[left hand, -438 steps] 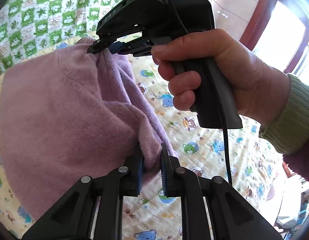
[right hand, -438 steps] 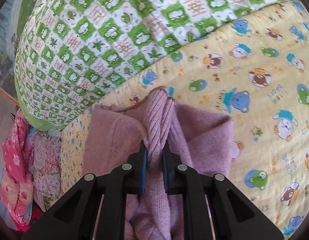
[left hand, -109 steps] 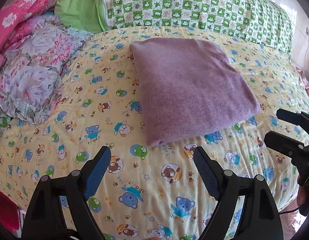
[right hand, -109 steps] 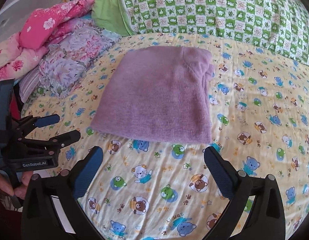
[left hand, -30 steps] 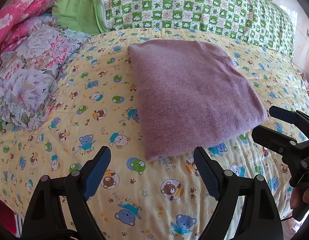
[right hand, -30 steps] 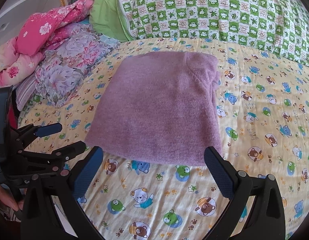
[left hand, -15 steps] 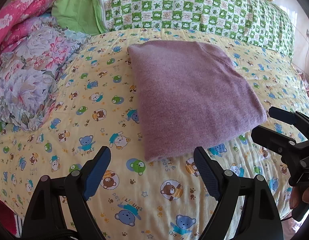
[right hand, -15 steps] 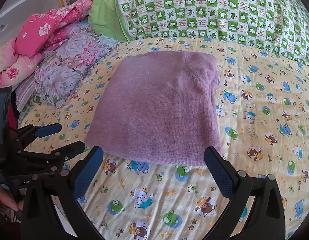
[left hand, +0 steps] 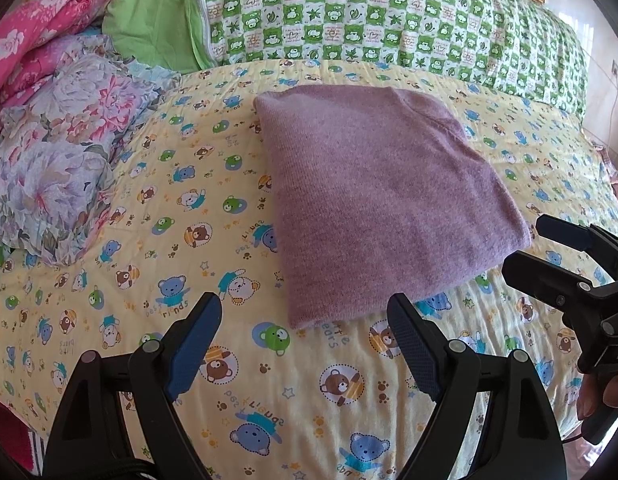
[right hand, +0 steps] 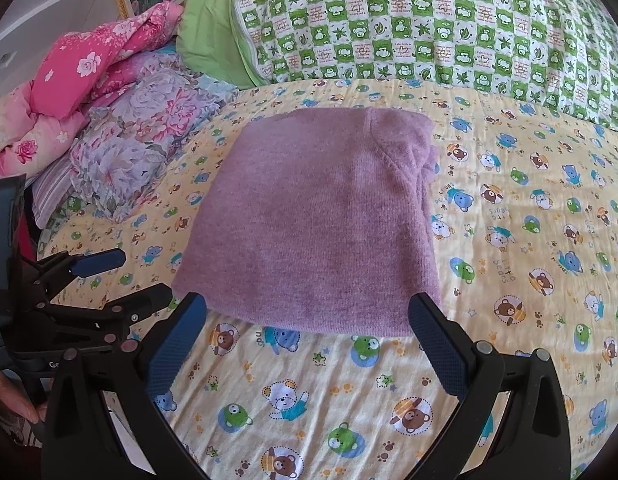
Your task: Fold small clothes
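A mauve knit garment lies folded into a flat rectangle on the yellow bear-print bed cover; it also shows in the right wrist view. My left gripper is open and empty, just short of the garment's near corner. My right gripper is open and empty, its jaws spread at the garment's near edge. The right gripper shows at the right of the left wrist view. The left gripper shows at the left of the right wrist view.
A green checked quilt lies along the back of the bed. A floral pillow and pink bedding are piled at the left. The bed's near edge is close to both grippers.
Long ago both grippers were shut on the garment; it now lies released and folded. Over the last second both grippers have barely moved.
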A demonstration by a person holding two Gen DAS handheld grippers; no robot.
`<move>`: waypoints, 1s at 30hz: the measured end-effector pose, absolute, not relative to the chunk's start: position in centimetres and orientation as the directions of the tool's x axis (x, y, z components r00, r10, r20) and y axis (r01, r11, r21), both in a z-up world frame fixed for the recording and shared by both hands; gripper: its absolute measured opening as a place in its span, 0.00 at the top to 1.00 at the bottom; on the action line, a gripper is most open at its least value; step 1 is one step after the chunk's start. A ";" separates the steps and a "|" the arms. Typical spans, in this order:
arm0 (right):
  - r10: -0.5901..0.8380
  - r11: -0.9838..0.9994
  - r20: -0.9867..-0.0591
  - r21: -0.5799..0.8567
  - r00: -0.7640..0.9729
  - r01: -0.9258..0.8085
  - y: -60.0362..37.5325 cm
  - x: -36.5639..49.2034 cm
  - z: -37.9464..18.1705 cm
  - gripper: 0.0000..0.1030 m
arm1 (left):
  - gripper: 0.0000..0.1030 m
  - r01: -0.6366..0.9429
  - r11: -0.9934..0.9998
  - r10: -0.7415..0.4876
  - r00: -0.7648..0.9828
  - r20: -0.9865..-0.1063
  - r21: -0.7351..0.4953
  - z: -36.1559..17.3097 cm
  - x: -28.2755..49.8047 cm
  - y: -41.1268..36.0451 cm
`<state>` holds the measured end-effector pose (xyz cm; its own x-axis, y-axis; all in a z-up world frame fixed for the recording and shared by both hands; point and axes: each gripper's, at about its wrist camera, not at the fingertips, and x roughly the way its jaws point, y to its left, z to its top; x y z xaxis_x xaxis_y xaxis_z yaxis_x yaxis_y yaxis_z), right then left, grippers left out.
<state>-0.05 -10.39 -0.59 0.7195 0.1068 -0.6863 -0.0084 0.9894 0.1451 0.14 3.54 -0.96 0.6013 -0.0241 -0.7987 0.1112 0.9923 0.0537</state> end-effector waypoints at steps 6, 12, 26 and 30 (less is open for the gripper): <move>0.106 0.989 -0.684 0.149 0.721 -0.004 -10.1 0.1 -0.5 0.02 | 0.17 0.110 0.993 -0.025 0.600 -0.800 0.052 -0.8 0.2 3.5; 0.107 0.989 -0.683 0.149 0.722 -0.005 -10.3 0.1 -0.5 0.02 | 0.17 0.109 0.993 -0.025 0.599 -0.800 0.051 -0.8 0.3 3.5; 0.098 0.987 -0.677 0.159 0.730 0.014 -9.9 0.2 -0.3 0.02 | 0.17 0.109 0.993 -0.027 0.600 -0.800 0.048 -0.6 0.4 3.6; 0.098 0.986 -0.674 0.163 0.733 0.019 -9.9 0.2 -0.2 0.02 | 0.17 0.111 0.993 -0.029 0.600 -0.799 0.047 -0.6 0.5 3.6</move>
